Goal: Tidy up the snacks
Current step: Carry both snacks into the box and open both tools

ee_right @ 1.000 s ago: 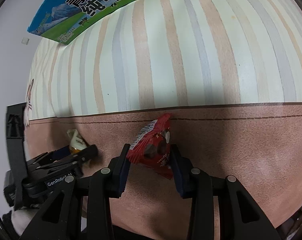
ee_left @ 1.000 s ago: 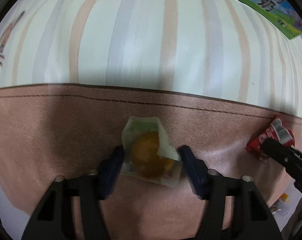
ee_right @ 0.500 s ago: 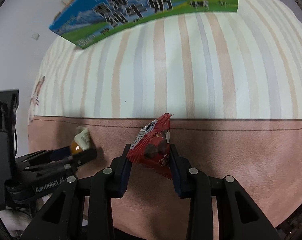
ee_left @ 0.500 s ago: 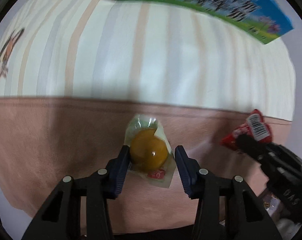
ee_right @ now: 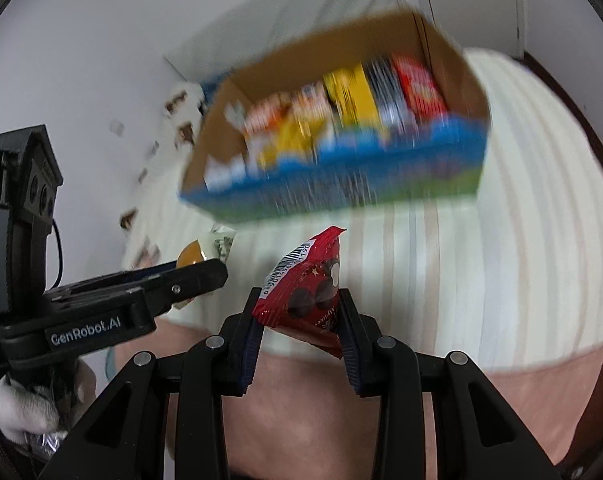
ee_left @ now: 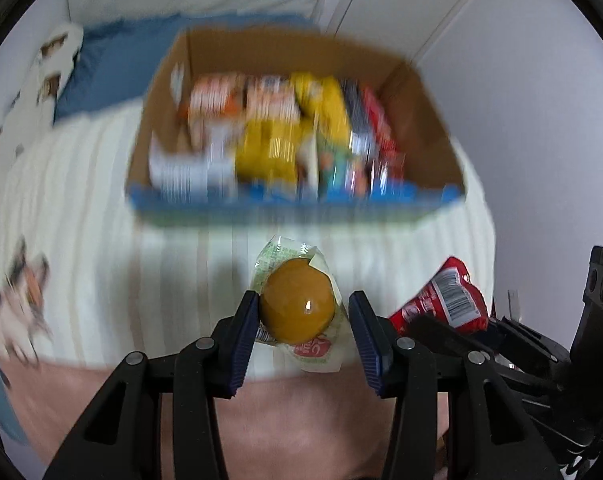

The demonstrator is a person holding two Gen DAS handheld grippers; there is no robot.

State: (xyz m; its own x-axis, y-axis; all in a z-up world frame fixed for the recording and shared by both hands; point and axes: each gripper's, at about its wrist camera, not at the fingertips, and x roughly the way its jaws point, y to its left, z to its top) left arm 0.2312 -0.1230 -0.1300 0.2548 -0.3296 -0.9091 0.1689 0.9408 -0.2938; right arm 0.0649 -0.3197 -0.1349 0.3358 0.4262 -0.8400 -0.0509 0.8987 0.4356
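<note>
Left gripper (ee_left: 303,314) jaws pinch the wrapped orange jelly snack (ee_left: 297,306); right gripper (ee_right: 299,312) jaws pinch the red snack packet (ee_right: 307,296). Both are held above the bed (ee_left: 101,200), short of the snack box (ee_left: 293,204). Risk: the round jelly slips out of its loose wrapper grip, or clips the box's near wall.

Bare striped bedcover (ee_left: 101,248) lies open ahead — then the packed snack box (ee_left: 293,204) bars the way.

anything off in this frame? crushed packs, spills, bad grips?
Nothing stands out. Left gripper holds the wrapped orange snack, right gripper the red packet; both look intact. The cardboard box sits upright, too blurred to check its contents.
</note>
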